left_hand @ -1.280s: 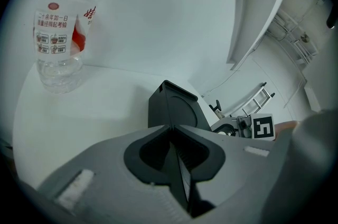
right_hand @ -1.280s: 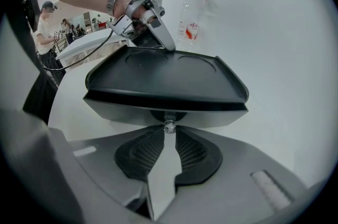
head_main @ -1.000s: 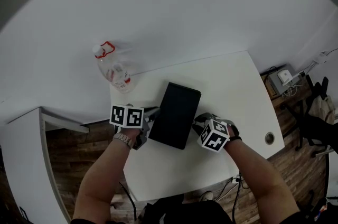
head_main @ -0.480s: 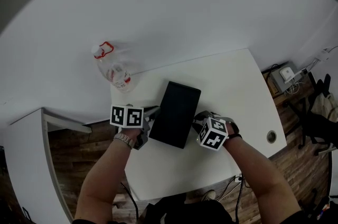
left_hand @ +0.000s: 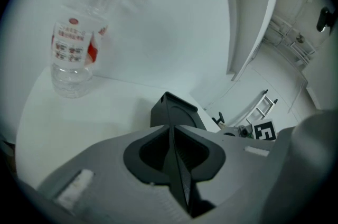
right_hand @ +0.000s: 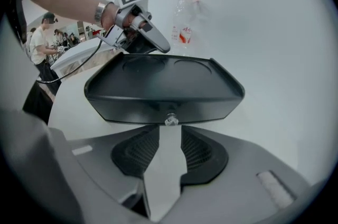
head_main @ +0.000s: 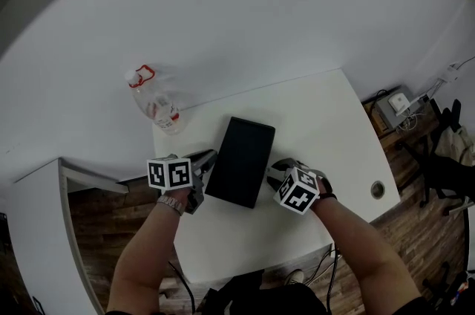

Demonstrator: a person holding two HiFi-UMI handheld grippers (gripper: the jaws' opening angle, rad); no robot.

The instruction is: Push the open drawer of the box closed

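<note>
A black box lies on the white table between my two grippers. In the right gripper view its drawer front faces me, looking flush under the box's top, with a small clear knob in the middle. My right gripper stands open; its jaws have just been opening, and the knob sits just ahead of the gap with no pad on it. My left gripper is shut on nothing at the box's left side. In the head view the left gripper and right gripper flank the box.
A clear plastic bottle with a red cap ring stands at the table's far left corner. A round cable hole is near the right edge. A white cabinet stands left of the table. People stand far off.
The left gripper's marker cube has shifted a little down and left, toward the person. The box and the right gripper keep their places.
</note>
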